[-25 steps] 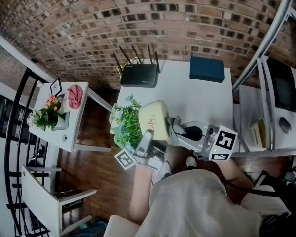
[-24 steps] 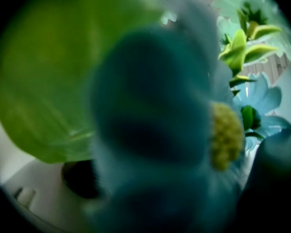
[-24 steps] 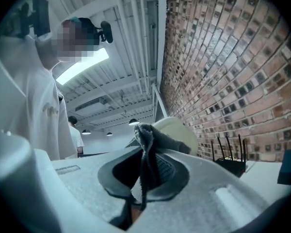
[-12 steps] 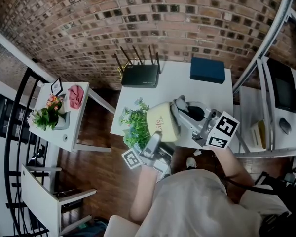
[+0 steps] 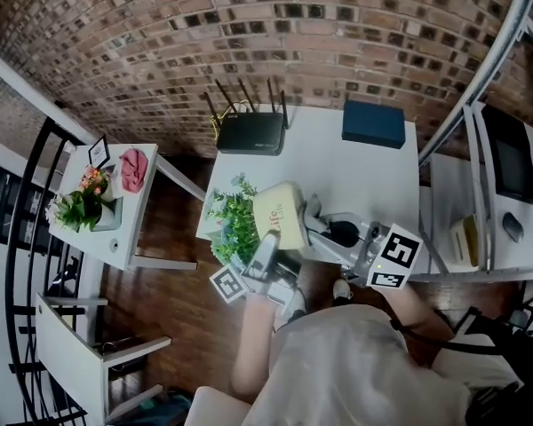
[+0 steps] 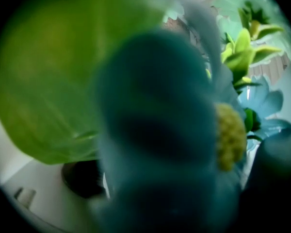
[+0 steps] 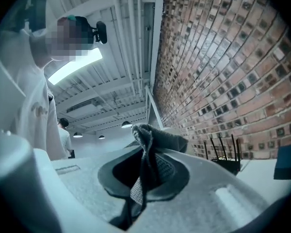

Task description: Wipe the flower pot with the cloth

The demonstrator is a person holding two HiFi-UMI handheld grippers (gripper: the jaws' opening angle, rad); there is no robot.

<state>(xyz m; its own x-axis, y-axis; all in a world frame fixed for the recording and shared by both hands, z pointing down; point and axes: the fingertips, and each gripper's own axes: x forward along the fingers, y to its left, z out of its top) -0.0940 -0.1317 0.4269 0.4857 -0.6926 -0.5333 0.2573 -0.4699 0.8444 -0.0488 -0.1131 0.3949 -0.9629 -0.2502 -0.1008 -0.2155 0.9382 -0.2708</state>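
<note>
Head view: the flower pot (image 5: 280,216) lay tipped on its side above the near edge of the white table (image 5: 373,176), mouth towards the left of the picture, with its plant (image 5: 234,224) reaching past the table edge. The left gripper (image 5: 265,254) came up from below and met the pot at its rim end. The pot appeared to be carried there, jaws part closed on it. The right gripper (image 5: 314,223) stood against the pot's base end, from the right. The cloth could not be made out in this view.

Left gripper view: a blurred blue flower (image 6: 155,130) and a green leaf (image 6: 53,81) filled the lens. The jaws were almost wholly covered, so this view did not confirm the grip.

Right gripper view: the jaws were closed on a grey cloth (image 7: 155,140), pinched between the pads with a fold standing up above them. This view looked up and showed the brick wall (image 7: 223,57) and the router (image 7: 223,161). The pot itself was not visible.

Only the head view showed the blue box (image 5: 373,124) at the table's far edge and the side table (image 5: 124,238) well to the left.
</note>
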